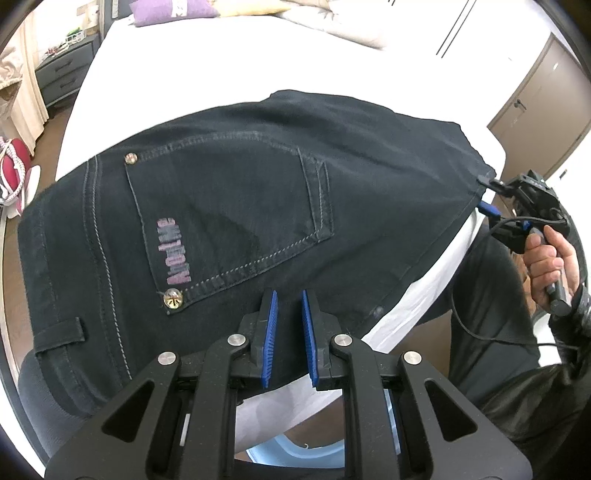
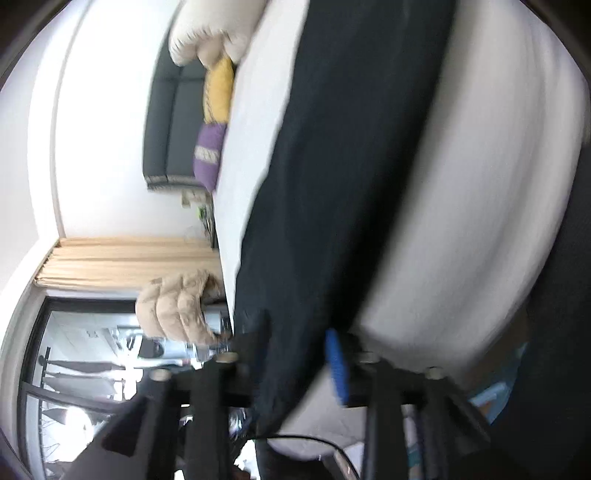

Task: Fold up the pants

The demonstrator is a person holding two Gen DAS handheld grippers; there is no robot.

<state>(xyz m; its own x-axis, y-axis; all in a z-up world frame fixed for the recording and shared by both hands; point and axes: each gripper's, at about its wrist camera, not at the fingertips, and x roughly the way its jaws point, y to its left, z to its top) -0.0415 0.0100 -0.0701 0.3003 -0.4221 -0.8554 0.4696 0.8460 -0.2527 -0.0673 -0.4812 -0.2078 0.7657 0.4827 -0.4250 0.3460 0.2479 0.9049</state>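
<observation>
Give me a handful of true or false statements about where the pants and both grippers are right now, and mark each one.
1. The pants lie on a white bed. True.
2. The left gripper is clamped on a belt loop. False: its blue fingers stand apart with nothing between them, over the pants near the bed's edge.
3. The right gripper has pants fabric between its fingers. True: in the left wrist view it grips the far corner of the pants.
4. The back pocket faces up, showing a pink logo. True.
5. The pants are light blue denim. False: they are very dark, nearly black.
6. A purple pillow lies on the pants. False: it sits at the bed's far end.
</observation>
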